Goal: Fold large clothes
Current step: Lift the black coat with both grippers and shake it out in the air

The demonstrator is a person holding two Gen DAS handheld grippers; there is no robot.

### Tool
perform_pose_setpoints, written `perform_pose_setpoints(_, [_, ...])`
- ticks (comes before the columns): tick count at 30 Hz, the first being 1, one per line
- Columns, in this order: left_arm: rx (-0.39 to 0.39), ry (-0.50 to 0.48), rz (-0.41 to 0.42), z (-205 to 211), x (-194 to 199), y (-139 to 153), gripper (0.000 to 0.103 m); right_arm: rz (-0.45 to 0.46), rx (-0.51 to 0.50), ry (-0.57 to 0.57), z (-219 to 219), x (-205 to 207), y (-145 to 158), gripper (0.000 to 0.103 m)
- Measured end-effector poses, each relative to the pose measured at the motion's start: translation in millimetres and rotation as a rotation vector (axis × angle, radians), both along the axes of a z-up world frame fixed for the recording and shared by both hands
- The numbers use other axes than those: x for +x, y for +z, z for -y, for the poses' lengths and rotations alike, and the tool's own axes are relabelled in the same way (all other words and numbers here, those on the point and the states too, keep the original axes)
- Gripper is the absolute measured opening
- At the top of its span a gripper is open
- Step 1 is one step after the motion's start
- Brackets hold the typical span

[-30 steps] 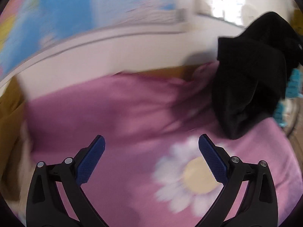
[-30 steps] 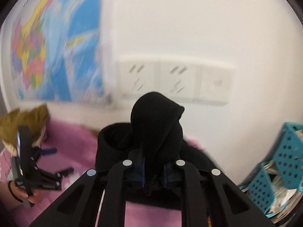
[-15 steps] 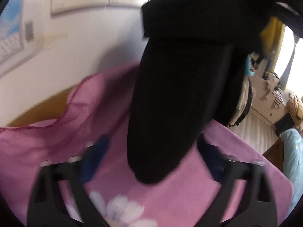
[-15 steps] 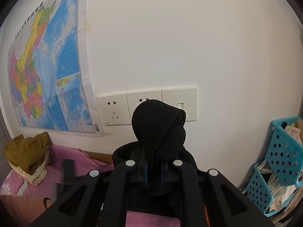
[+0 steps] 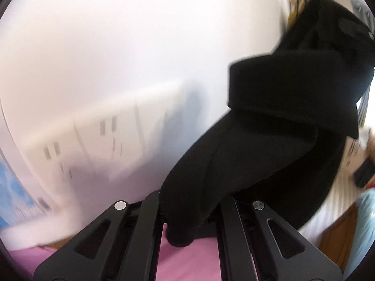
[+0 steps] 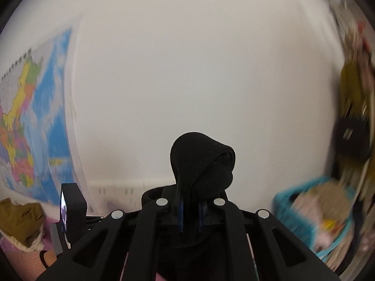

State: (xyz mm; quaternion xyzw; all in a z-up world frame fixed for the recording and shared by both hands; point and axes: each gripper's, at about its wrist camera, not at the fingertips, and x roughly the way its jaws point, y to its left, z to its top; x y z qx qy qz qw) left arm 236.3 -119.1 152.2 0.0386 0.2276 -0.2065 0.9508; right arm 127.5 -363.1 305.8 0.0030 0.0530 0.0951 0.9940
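A large black garment (image 5: 276, 145) hangs in the air above a pink flowered cloth (image 5: 187, 264). My left gripper (image 5: 189, 217) is shut on a lower end of the black garment, which runs up and to the right from its jaws. My right gripper (image 6: 190, 213) is shut on another part of the black garment (image 6: 201, 161), which bulges up above its jaws in front of the white wall. The body of the left gripper (image 6: 70, 208) shows at the lower left of the right wrist view.
A white wall with sockets (image 5: 98, 140) and a map (image 6: 28, 117) is close ahead. A mustard garment (image 6: 21, 217) lies at the left. A blue basket (image 6: 314, 217) of things stands at the right, with hanging clothes (image 6: 354, 89) above it.
My left gripper was open over the pink cloth; it has swung up to the hanging black garment and closed on it. My right gripper has lifted, still holding the garment.
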Motion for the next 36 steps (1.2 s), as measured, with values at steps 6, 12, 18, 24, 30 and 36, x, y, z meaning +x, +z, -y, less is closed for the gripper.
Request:
perform_pose_setpoints(6, [-0.14, -0.008, 0.208, -28.0, -77.7, 111.1, 0.003, 0.26, -0.071, -0.006, -9.3, -109.1, 93.4, 0.008])
perform_pose_setpoints(12, [-0.192, 0.053, 0.448, -98.9, -218.8, 185.5, 0.004, 0.408, -0.113, 0.082, -32.3, -224.8, 127.9, 0.008])
perform_pose_setpoints(18, [-0.103, 0.15, 0.536, -131.8, -359.6, 201.7, 0.004, 0.395, -0.056, 0.299, -43.9, -291.5, 105.2, 0.008])
perform_pose_setpoints(24, [0.042, 0.258, 0.523, -161.6, -466.6, 169.2, 0.004, 0.308, -0.022, 0.544, -67.1, -331.6, 52.1, 0.008])
perform_pose_setpoints(30, [0.148, 0.382, 0.423, -187.9, -529.6, 140.9, 0.005, 0.244, -0.046, 0.729, -106.9, -334.3, 5.7, 0.008])
perform_pose_setpoints(36, [0.118, 0.527, 0.153, -249.6, -451.1, 80.5, 0.005, -0.024, -0.014, 0.786, -192.1, -216.1, -57.6, 0.009])
